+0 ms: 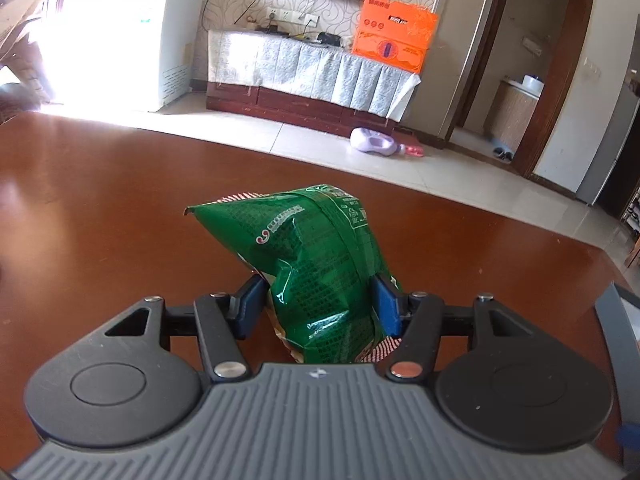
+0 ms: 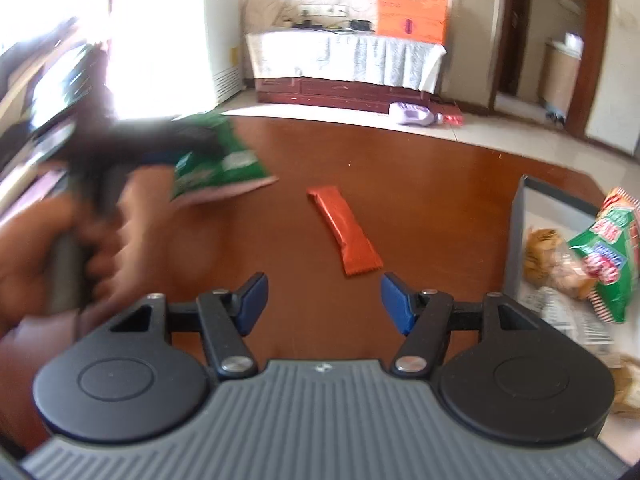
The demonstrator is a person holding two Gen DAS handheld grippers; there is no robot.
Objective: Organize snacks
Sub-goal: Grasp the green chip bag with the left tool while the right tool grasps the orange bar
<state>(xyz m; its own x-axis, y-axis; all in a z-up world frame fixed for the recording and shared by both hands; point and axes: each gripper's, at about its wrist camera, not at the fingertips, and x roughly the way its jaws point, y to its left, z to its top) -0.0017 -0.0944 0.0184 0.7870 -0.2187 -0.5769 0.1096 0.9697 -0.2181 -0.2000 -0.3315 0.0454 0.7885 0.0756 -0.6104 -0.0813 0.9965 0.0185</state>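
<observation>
Left hand-held gripper [image 1: 320,304] clamps green snack bag [image 1: 312,256] above bench [image 1: 100,200]. Right hand-held gripper [image 2: 322,300] half-open, empty; orange snack bar [image 2: 344,232] just ahead.

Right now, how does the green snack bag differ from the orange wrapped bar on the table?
The green snack bag is puffy, crinkled and gripped in the left claw; the orange bar is slim, flat and lies loose on the table, ahead of the open right claw. Both are sealed.
</observation>
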